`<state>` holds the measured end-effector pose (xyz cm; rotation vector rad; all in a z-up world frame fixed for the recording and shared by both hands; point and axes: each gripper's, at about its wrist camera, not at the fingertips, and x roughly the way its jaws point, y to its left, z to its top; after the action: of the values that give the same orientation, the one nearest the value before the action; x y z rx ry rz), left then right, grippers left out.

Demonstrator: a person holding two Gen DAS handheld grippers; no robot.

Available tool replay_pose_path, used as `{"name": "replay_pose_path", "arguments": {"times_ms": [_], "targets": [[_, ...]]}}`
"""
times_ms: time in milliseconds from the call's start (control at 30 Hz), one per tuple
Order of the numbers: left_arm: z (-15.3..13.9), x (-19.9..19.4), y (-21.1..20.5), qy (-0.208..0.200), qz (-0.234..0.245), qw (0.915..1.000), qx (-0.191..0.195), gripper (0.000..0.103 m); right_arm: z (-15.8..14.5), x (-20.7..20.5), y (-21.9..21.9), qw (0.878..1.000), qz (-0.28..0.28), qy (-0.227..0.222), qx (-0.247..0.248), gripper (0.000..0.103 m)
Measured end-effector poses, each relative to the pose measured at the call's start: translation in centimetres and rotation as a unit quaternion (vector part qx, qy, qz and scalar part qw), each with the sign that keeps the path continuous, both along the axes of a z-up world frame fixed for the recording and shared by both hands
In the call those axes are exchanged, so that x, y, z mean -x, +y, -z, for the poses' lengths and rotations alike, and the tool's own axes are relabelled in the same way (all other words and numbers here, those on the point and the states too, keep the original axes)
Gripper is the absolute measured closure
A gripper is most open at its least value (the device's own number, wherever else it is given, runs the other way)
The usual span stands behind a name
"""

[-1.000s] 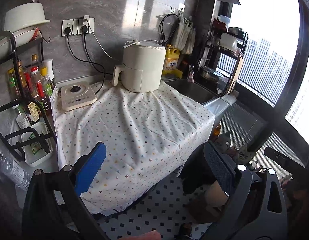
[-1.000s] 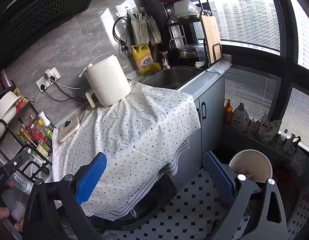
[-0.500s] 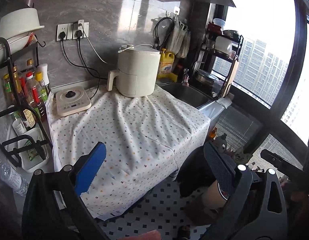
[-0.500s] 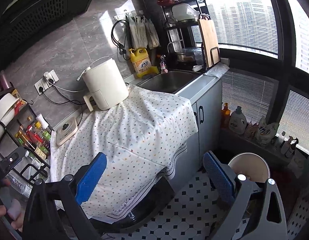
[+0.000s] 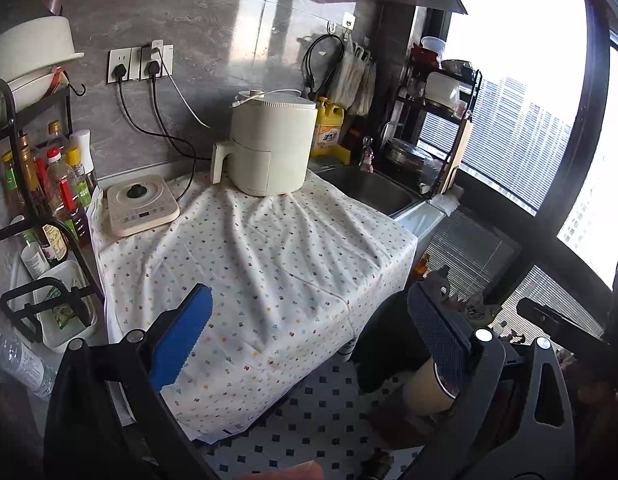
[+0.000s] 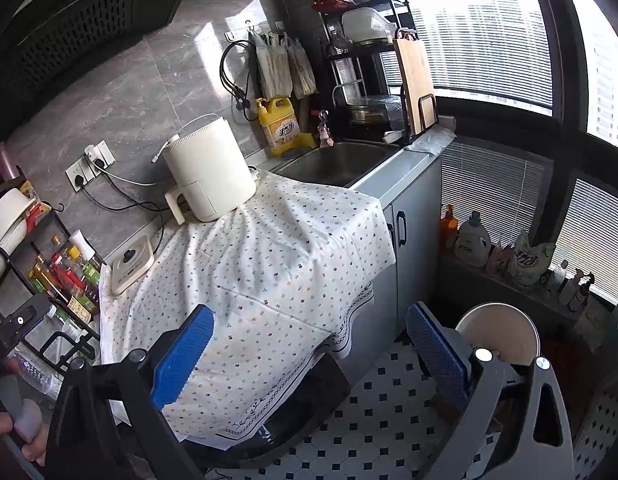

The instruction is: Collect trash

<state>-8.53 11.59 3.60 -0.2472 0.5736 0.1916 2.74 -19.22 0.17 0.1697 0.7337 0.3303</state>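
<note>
A small kitchen counter under a dotted cloth (image 5: 261, 264) shows no visible trash, so with left gripper (image 5: 309, 340) and right gripper (image 6: 309, 344) both wide open and empty, searching seems underway, the bin (image 6: 497, 332) at four o'clock awaiting finds.

We see a counter draped in a dotted cloth (image 5: 269, 264) — on it, far, a cream air fryer (image 5: 271, 148); left, an induction cooker (image 5: 141, 210).
</note>
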Motion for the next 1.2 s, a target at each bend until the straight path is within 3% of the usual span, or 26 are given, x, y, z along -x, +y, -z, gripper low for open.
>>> {"name": "replay_pose_path", "arguments": {"times_ms": [1200], "targets": [[-0.8,1.0,0.3,-0.008,-0.012,0.9998,-0.014,0.006,-0.4,0.2,1.6,1.0,-0.015,-0.019,-0.004,0.008]]}}
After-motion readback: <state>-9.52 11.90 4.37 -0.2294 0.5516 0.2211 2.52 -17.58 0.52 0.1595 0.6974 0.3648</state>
